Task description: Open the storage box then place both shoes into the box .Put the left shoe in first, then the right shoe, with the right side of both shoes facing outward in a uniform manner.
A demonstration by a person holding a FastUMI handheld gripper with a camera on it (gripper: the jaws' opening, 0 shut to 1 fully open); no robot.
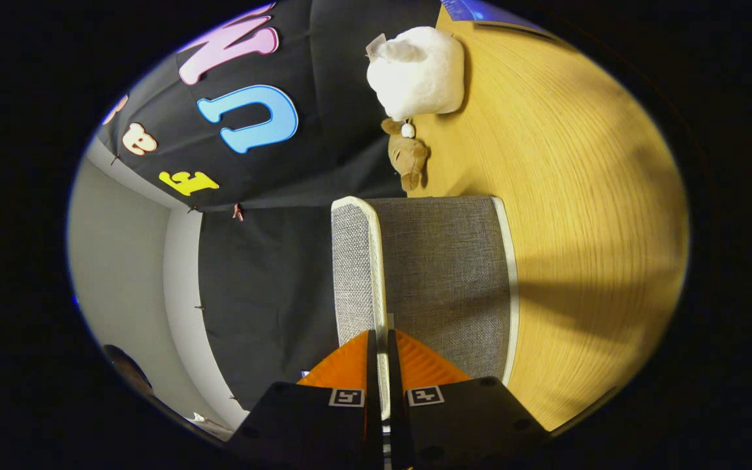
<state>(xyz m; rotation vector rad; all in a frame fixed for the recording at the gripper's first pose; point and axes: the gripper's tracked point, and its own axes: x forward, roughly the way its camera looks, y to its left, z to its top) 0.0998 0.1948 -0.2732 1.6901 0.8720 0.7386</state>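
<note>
The view is rolled on its side, with the wooden table (585,196) at the right and the booth wall at the left. A grey fabric storage box (444,281) with white trim stands on the table just ahead of the fingers. Its lid (355,274) runs along the box's upper side, toward the wall. My gripper (381,339) is shut on the lid's white-trimmed edge (383,365), one orange finger (346,365) on the lid side and the other on the box's face. I cannot tell how far the lid is raised.
Beyond the box, a white plush toy (418,72) and a small brown plush toy (408,156) lie on the table against the black cloth wall. Bare wood stretches out beside the box. A pale wall (121,261) shows past the cloth.
</note>
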